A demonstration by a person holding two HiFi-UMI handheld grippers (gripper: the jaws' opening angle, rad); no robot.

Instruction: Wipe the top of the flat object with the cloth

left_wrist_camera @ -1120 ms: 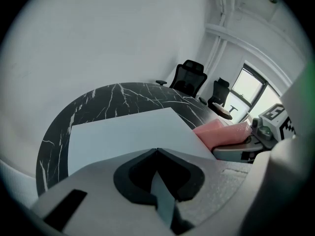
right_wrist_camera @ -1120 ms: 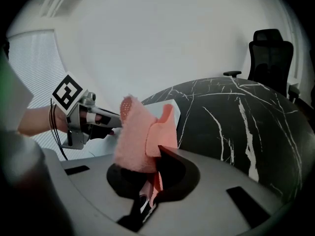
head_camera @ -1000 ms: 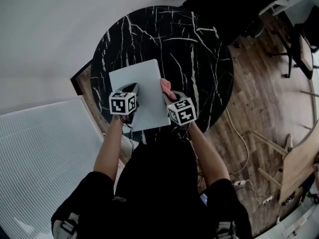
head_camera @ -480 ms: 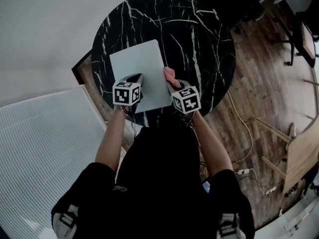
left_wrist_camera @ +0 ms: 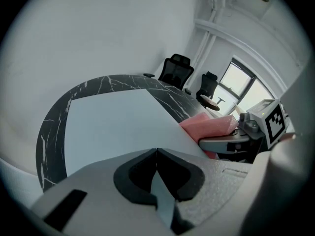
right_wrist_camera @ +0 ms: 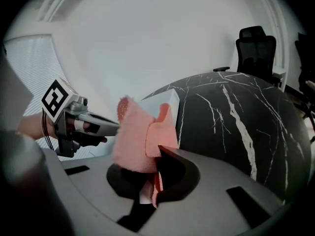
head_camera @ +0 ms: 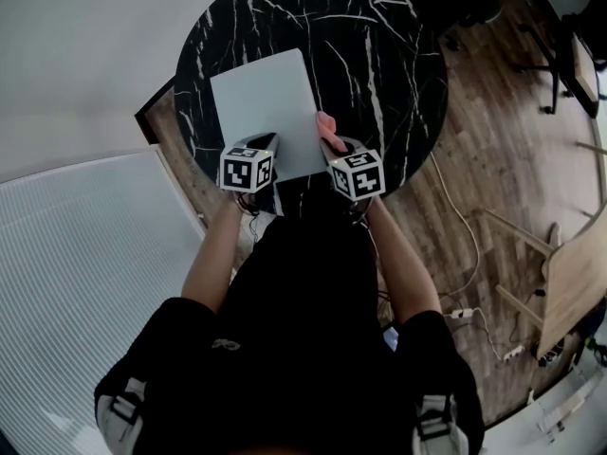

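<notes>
Your right gripper (right_wrist_camera: 156, 157) stays clamped on the pink cloth (head_camera: 326, 127), now dragged toward 6 o'clock to the grey panel's (head_camera: 266, 102) 4 o'clock edge on the black table (head_camera: 398, 74). Your left gripper (left_wrist_camera: 156, 152), jaws together and empty, has slid back too.

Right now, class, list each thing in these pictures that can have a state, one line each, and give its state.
flat grey object: lying flat on the table.
pink cloth: bunched, clamped in the right gripper, at the flat grey object's right edge.
right gripper: shut on the pink cloth.
left gripper: jaws together, nothing between them.
round table: bearing the flat grey object.
</notes>
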